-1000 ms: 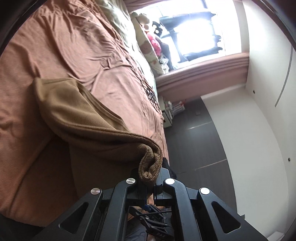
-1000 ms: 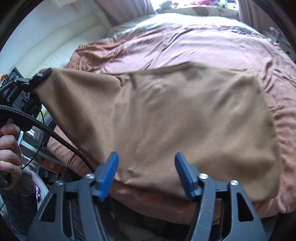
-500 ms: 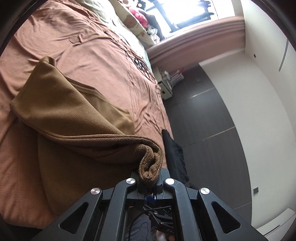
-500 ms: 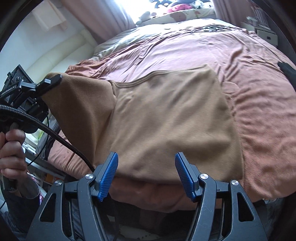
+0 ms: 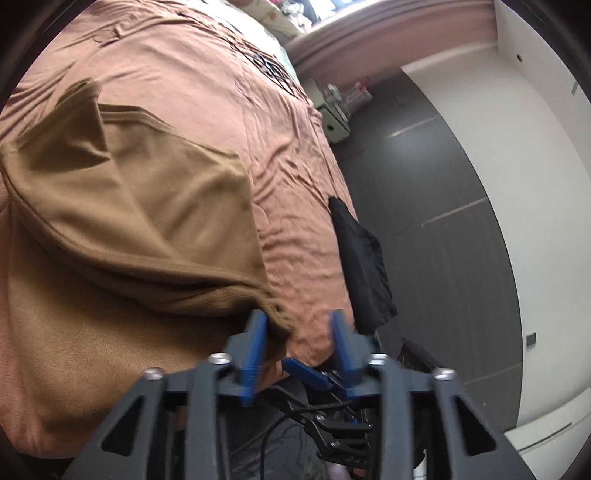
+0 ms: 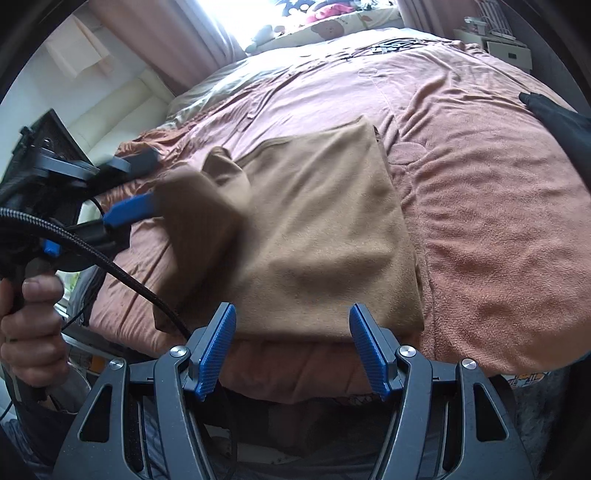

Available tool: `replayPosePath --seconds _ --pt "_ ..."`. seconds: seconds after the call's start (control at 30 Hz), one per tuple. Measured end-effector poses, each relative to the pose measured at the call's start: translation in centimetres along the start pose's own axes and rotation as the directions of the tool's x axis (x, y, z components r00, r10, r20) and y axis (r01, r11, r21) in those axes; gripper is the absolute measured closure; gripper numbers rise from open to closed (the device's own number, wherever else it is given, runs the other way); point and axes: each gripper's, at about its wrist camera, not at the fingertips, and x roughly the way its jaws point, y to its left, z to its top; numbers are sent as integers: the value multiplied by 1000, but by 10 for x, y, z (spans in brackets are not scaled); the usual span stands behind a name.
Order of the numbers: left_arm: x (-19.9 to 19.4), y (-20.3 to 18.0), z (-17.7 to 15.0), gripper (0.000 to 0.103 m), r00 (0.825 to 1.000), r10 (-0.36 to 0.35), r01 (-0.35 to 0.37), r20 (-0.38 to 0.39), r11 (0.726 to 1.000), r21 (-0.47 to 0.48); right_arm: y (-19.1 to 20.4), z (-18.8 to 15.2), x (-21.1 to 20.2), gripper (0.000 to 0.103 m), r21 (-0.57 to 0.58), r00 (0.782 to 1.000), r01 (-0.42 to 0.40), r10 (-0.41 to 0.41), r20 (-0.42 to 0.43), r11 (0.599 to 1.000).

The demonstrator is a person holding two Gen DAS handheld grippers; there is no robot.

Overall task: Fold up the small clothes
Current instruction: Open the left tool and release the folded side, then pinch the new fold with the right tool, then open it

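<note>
A tan garment (image 5: 147, 206) (image 6: 317, 236) lies on the rust-brown bed cover (image 5: 207, 74) (image 6: 487, 229), with one side folded over itself. My left gripper (image 5: 297, 330) is at the fold's bunched corner. Its jaws are opening; the corner still rests against the left pad (image 5: 255, 336), and the right pad stands clear of it. From the right wrist view, the left gripper (image 6: 138, 184) sits at the garment's left side, a flap drooping off it. My right gripper (image 6: 293, 338) hangs open over the garment's near edge, nothing between its pads.
A black garment (image 5: 364, 266) (image 6: 557, 118) hangs over the bed's side edge. Pillows and soft toys (image 6: 332, 26) lie under the window at the head. A small white cabinet (image 5: 334, 118), dark floor and a white wall lie beyond the bed. A hand (image 6: 33, 325) grips the left handle.
The left gripper carried the pinched corner across the garment, laying one side over the other, then its jaws parted and the corner slackened. The right gripper stayed open and shifted a little sideways.
</note>
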Motion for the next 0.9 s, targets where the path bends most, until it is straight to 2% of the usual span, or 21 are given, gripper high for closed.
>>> replayPosePath --seconds 0.07,0.1,0.23,0.37,0.47,0.57,0.67,0.73,0.77,0.83,0.9 --pt "-7 2 -5 33 1000 8 -8 13 1000 19 2 1 5 41 -3 1000 2 -2 -13 1000" --pt "-12 5 -6 31 1000 19 -19 24 1000 23 2 3 8 41 -4 1000 4 -4 -17 1000" --pt "-34 29 -5 31 995 75 -74 65 997 -6 8 10 21 41 -25 999 20 -21 -41 999" --pt "-56 61 -10 31 979 171 -168 108 985 -36 21 18 35 41 -79 996 53 -58 -67 995" --pt "-68 82 -18 32 972 205 -198 115 978 -67 38 26 47 41 -147 989 97 -112 -95 984" --pt "-71 102 -28 47 968 231 -223 96 971 -89 55 34 58 41 -211 980 142 -167 -107 967" --pt "-70 119 -35 57 960 270 -260 75 958 -123 74 43 74 54 -282 963 198 -240 -121 939" --pt "-70 128 -39 58 957 282 -271 63 952 -138 82 47 82 68 -315 950 238 -288 -122 919" --pt "-69 132 -41 59 957 285 -275 58 951 -143 85 49 87 71 -333 944 249 -305 -128 910" --pt "-68 136 -45 61 955 293 -283 51 948 -148 88 50 89 90 -347 942 253 -311 -124 903" --pt "-69 139 -48 62 953 298 -288 47 945 -154 88 55 84 95 -331 944 261 -311 -107 907"
